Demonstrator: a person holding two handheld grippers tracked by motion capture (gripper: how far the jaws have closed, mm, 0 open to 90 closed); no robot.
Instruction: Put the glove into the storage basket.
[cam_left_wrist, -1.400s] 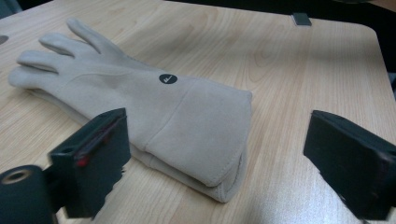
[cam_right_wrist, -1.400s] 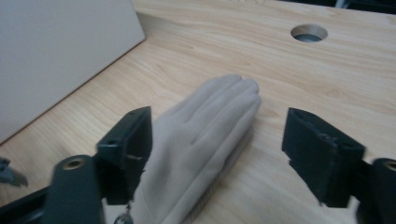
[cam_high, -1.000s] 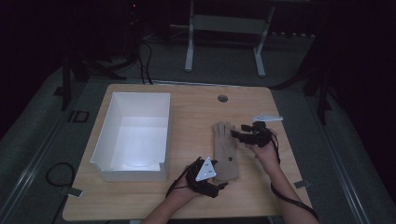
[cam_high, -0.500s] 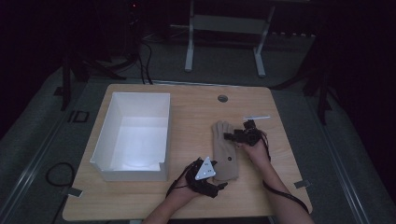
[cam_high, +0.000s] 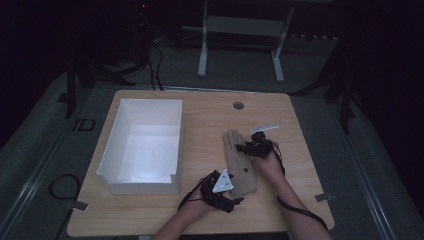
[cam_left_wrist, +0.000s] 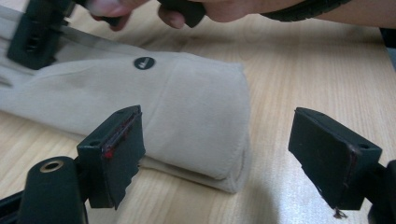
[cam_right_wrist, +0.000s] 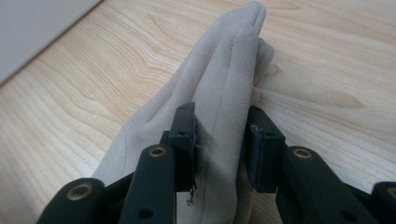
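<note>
A beige glove (cam_high: 239, 161) lies flat on the wooden table (cam_high: 210, 117), cuff toward me. My right gripper (cam_high: 247, 148) is shut on a raised fold of the glove (cam_right_wrist: 233, 60) at its finger end, and the fabric is pinched between both pads (cam_right_wrist: 222, 133). My left gripper (cam_high: 231, 187) rests at the cuff end, open. Its jaws (cam_left_wrist: 222, 135) stand wide apart just in front of the cuff edge of the glove (cam_left_wrist: 187, 102) without touching it. The hand with the right gripper (cam_left_wrist: 35, 32) reaches in over the far end of the glove.
An open white box (cam_high: 176, 145) stands on the left half of the table. A round cable grommet (cam_high: 238, 105) sits near the far edge. Bare wood lies right of the glove. Cables trail from both grippers toward me.
My right gripper has shifted a little to the left onto the glove's finger end. The left gripper has stayed in place.
</note>
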